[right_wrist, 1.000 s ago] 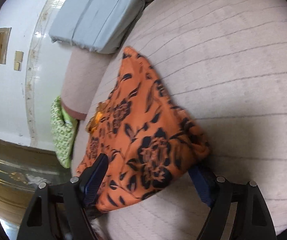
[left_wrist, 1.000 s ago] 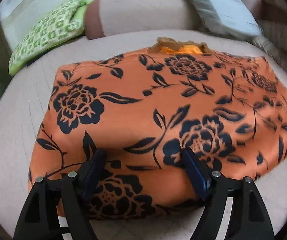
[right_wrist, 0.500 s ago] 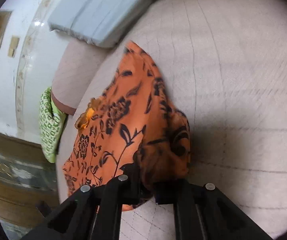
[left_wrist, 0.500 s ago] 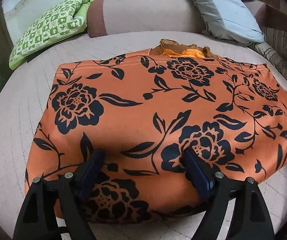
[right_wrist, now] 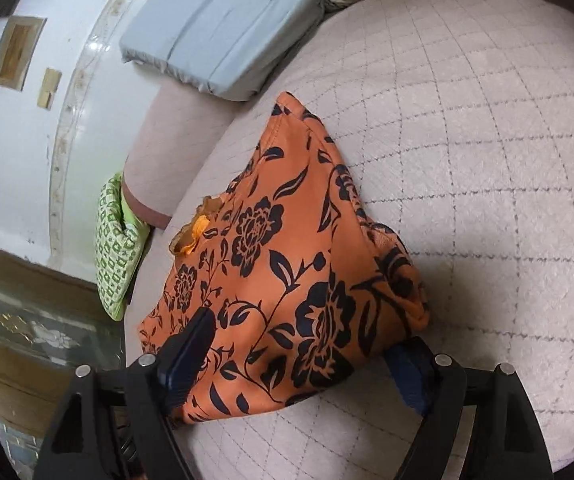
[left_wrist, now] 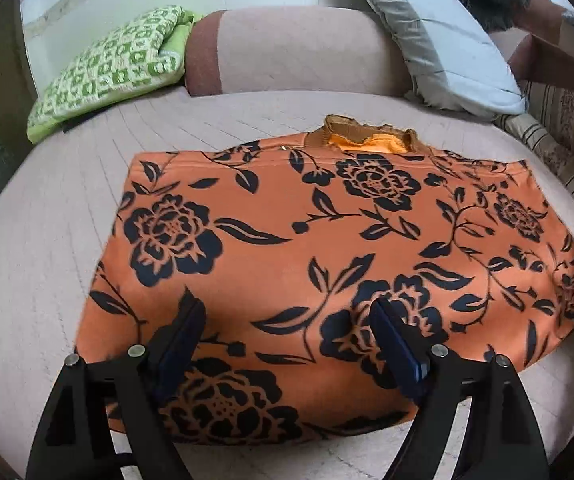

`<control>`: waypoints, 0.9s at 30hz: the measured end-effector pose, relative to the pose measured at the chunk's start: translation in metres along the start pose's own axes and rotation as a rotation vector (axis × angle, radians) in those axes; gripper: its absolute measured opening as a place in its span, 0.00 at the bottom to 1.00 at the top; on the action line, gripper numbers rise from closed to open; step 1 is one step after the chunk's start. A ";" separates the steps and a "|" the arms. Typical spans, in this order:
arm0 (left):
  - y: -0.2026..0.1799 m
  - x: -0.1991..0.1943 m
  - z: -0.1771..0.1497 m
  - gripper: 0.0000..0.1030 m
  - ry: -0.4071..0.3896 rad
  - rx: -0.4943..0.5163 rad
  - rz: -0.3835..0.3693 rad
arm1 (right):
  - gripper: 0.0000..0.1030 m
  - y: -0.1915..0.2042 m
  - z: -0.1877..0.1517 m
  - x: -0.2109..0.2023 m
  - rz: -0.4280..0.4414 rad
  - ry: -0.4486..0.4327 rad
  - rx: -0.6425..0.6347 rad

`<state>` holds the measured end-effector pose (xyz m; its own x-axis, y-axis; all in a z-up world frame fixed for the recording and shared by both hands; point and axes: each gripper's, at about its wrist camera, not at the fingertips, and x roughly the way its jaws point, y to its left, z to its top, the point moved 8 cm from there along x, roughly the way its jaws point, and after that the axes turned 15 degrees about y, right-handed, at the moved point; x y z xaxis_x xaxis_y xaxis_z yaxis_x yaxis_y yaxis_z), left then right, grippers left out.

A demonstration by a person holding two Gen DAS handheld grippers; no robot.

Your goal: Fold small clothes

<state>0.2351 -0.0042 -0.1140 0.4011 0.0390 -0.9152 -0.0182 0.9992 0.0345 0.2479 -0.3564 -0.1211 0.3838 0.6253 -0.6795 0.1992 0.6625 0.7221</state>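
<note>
Tongs [left_wrist: 287,336] [right_wrist: 307,352] both standing apart, right pair just reopening; I'm aiming squarely for the floral orange garment's [left_wrist: 307,240] near hem.

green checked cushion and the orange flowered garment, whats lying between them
Nothing: in the left wrist view only bare quilted bed cover lies between the green checked cushion and the orange flowered garment.

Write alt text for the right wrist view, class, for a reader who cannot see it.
An orange garment with black flowers lies folded on a pale quilted bed, its near corner between the open right gripper jaws. A grey pillow lies behind.
</note>
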 end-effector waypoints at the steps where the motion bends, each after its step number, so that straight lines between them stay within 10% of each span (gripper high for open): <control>1: 0.000 0.006 -0.001 0.82 0.022 0.004 0.012 | 0.81 0.001 0.001 0.001 -0.004 0.001 -0.001; 18: -0.003 0.022 -0.005 0.82 0.079 0.000 0.030 | 0.81 0.001 0.011 0.014 -0.011 -0.011 0.015; 24: -0.002 -0.028 0.007 0.84 -0.139 0.020 0.076 | 0.75 0.001 0.016 0.012 -0.066 -0.027 -0.010; 27: -0.005 0.024 -0.007 0.86 0.085 0.042 0.088 | 0.75 -0.006 0.021 0.016 -0.057 -0.035 0.003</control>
<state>0.2382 -0.0086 -0.1396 0.3202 0.1281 -0.9386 -0.0110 0.9913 0.1315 0.2713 -0.3592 -0.1333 0.4034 0.5719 -0.7143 0.2243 0.6950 0.6831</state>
